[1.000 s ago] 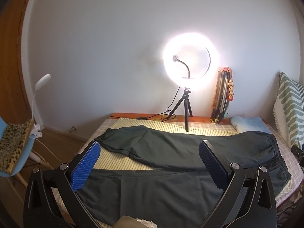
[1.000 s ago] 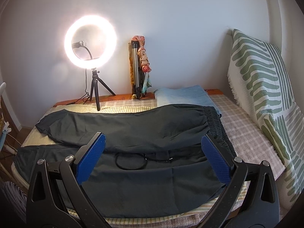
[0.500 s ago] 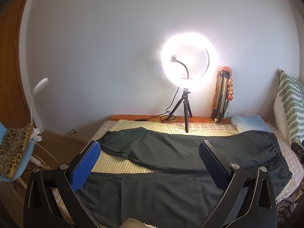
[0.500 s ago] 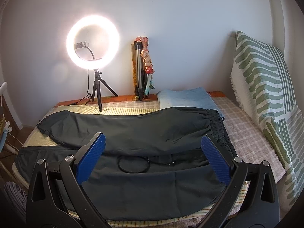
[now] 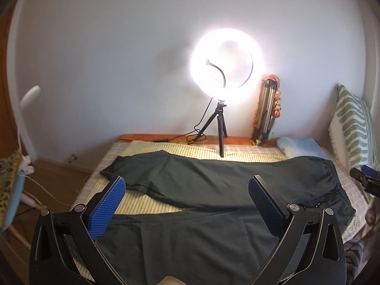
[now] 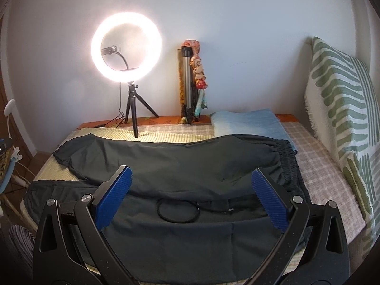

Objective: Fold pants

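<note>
Dark green pants (image 5: 209,178) lie spread flat across the bed (image 5: 142,149), legs pointing left and the elastic waistband (image 6: 288,163) at the right. They also show in the right wrist view (image 6: 180,166), with a black drawstring loop (image 6: 177,212) lying on the near leg. My left gripper (image 5: 187,185) is open and empty, held above the near leg. My right gripper (image 6: 191,180) is open and empty, held above the waist end. Neither touches the cloth.
A lit ring light on a small tripod (image 5: 225,68) stands at the bed's far edge, next to a folded tripod (image 5: 266,111) against the wall. A folded blue towel (image 6: 249,123) and a green patterned pillow (image 6: 342,109) lie at the right. A chair (image 5: 9,190) stands left of the bed.
Both grippers have drawn back and risen a little, so the pants sit lower and farther in both views. The pants have not moved and both grippers stay open.
</note>
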The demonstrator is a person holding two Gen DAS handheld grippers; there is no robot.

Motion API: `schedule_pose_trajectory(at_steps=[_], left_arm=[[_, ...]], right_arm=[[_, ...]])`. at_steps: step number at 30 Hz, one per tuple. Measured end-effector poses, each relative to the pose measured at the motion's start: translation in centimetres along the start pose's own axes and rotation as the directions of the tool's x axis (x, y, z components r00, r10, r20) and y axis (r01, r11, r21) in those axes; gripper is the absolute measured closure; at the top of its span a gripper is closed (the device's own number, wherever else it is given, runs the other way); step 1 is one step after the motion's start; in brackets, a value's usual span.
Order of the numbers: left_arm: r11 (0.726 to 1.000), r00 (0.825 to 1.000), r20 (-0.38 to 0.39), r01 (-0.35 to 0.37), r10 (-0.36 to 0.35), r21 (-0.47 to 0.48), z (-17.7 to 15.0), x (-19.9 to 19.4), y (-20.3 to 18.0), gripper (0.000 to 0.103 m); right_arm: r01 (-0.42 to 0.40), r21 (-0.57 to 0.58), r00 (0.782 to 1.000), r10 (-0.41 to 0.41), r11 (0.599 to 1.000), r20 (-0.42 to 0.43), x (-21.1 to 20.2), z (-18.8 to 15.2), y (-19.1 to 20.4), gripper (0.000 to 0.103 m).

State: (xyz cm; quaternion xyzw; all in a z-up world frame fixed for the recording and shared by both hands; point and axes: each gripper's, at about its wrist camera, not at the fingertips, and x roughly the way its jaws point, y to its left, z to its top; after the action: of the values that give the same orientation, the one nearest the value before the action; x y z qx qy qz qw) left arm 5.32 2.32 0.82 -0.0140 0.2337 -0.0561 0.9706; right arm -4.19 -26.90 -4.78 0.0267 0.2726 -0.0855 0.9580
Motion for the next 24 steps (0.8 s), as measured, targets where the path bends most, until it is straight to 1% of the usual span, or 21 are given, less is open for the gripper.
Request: schedule_pose_trajectory(at_steps=[2,4,7,9,11,12,13,14,16,18,21,24], left_arm=[[1.000,1.000,-0.004,-0.030,0.030,0.005,0.2,0.3,1.3,0.000],[0.997,0.997,-0.012,-0.071,0.072,0.022,0.6,0.6,2.8,0.000],[0.993,0.993,-0.032,-0.110,0.111,0.039,1.4,1.2,5.0,0.001],[0.988,0.988,-0.049,-0.146,0.149,0.052,2.2,1.9,7.0,0.002],[0.983,0.982,-0.062,-0.175,0.179,0.062,3.3,2.8,9.3,0.002],[0.981,0.979,-0.071,-0.186,0.189,0.057,3.8,3.4,10.3,0.005],[0.981,0.978,-0.082,-0.188,0.191,0.045,4.6,4.0,11.6,0.008],[0.983,0.979,-0.086,-0.182,0.184,0.033,5.1,4.5,12.5,0.009],[0.985,0.981,-0.091,-0.174,0.173,-0.007,6.5,5.7,14.6,0.010],[0.986,0.982,-0.092,-0.166,0.163,-0.026,7.8,6.8,15.9,0.010],[0.988,0.982,-0.113,-0.153,0.148,-0.032,9.3,8.9,16.8,0.010],[0.991,0.979,-0.159,-0.133,0.126,-0.035,10.2,11.9,17.1,0.013]], right_arm=[[-0.017,-0.019,1.000,0.017,1.000,-0.004,0.9,0.6,0.5,0.001],[-0.049,-0.040,0.999,0.049,0.998,-0.015,2.1,1.2,1.1,0.001],[-0.106,-0.088,0.994,0.103,0.990,-0.039,4.2,2.1,2.3,0.001],[-0.119,-0.130,0.992,0.113,0.984,-0.052,5.5,2.7,3.2,0.001],[-0.148,-0.170,0.988,0.139,0.974,-0.067,6.9,3.3,4.2,0.001],[-0.156,-0.184,0.987,0.144,0.970,-0.076,7.8,3.7,4.8,0.001],[-0.162,-0.192,0.985,0.148,0.968,-0.085,8.7,4.0,5.2,0.001],[-0.174,-0.197,0.983,0.159,0.965,-0.093,9.5,4.4,5.6,0.001],[-0.199,-0.212,0.978,0.179,0.957,-0.107,11.1,5.1,6.4,0.001],[-0.204,-0.251,0.977,0.180,0.946,-0.114,12.8,5.9,7.3,0.001],[-0.218,-0.313,0.974,0.185,0.924,-0.132,15.6,6.7,8.6,0.001],[-0.233,-0.369,0.970,0.186,0.900,-0.158,18.5,7.1,9.5,0.001]])
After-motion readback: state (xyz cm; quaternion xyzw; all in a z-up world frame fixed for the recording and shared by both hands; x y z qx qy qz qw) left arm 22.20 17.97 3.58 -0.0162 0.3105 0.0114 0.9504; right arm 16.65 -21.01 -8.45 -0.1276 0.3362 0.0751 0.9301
